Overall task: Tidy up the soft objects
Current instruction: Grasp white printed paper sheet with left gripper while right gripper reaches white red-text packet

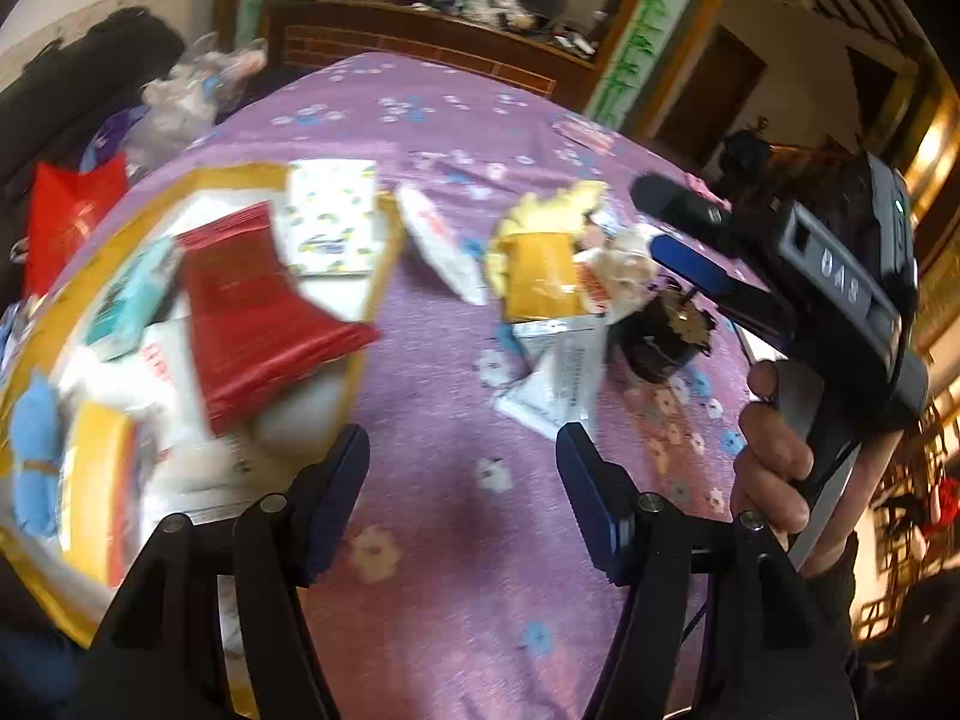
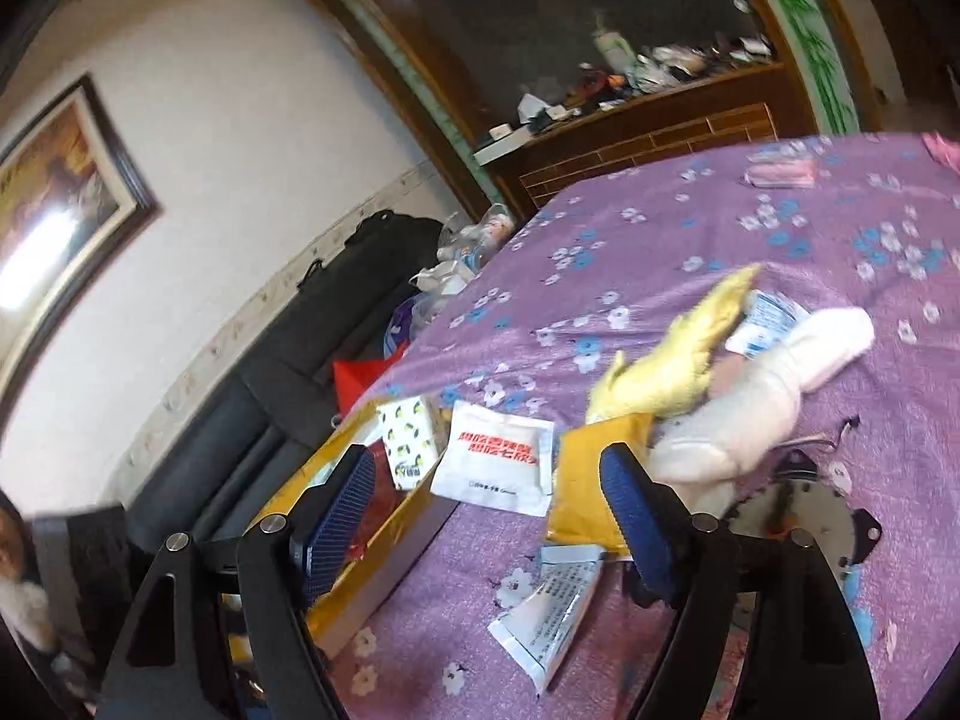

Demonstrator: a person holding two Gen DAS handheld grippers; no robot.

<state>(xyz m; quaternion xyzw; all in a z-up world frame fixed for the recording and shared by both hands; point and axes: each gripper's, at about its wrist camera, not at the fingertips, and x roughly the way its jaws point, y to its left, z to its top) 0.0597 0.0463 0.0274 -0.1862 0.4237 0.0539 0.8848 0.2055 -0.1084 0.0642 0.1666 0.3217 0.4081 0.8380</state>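
Note:
A yellow-rimmed box (image 1: 384, 276) at the left holds several soft packs: a red pack (image 1: 258, 312), a patterned tissue pack (image 1: 330, 216), a blue plush (image 1: 36, 450). On the purple flowered cloth (image 1: 456, 540) lie a white sachet (image 2: 495, 465), a yellow padded pack (image 1: 540, 276), a yellow cloth (image 2: 678, 354), a cream plush (image 2: 756, 414) and a white printed pouch (image 2: 549, 618). My left gripper (image 1: 462, 498) is open and empty over bare cloth. My right gripper (image 2: 486, 516) is open and empty, beside the yellow pack; it also shows in the left wrist view (image 1: 678, 234).
A dark round metal part (image 1: 660, 342) lies by the cream plush. A red bag (image 1: 66, 216) and plastic bags (image 1: 186, 96) sit past the table's left edge, next to a dark sofa (image 2: 288, 348). A cluttered wooden shelf (image 1: 432, 6) stands behind.

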